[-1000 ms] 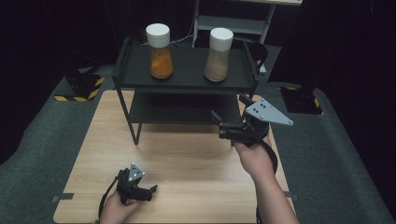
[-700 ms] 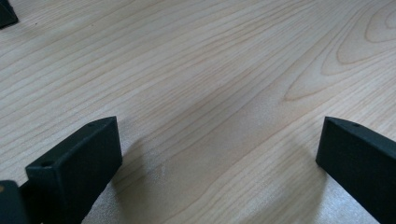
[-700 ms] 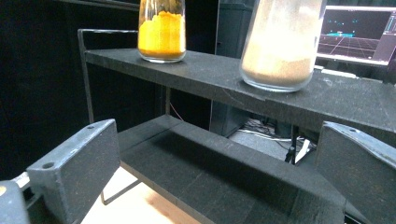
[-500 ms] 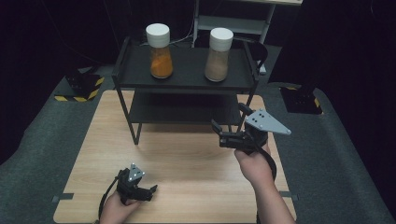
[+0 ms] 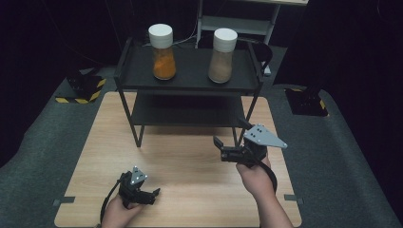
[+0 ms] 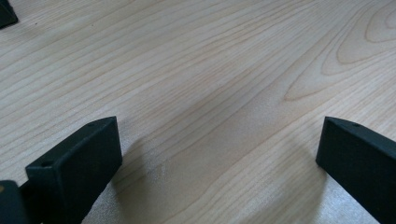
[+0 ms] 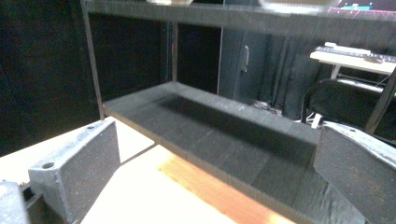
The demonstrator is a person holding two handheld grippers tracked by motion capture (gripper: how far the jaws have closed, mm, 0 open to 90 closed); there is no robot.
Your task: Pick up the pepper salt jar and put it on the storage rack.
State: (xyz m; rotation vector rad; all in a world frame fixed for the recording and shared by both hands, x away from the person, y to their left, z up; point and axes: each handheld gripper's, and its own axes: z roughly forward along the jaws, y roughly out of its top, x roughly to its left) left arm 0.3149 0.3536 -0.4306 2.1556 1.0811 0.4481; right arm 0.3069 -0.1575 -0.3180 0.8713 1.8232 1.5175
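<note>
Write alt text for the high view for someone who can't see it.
A person's two hand-held black grippers, left and right, hover open over a light wooden table. Behind them a black two-tier metal shelf rack carries an orange-filled jar and a brown-filled jar, both white-lidded.

Orange jar: clear jar with white lid, orange powder inside; stands upright on the top level of the black shelf rack, at its left part.
Brown jar: clear jar with white lid, brown powder inside; stands upright on the same top level, at its right part, well apart from the orange jar.
</note>
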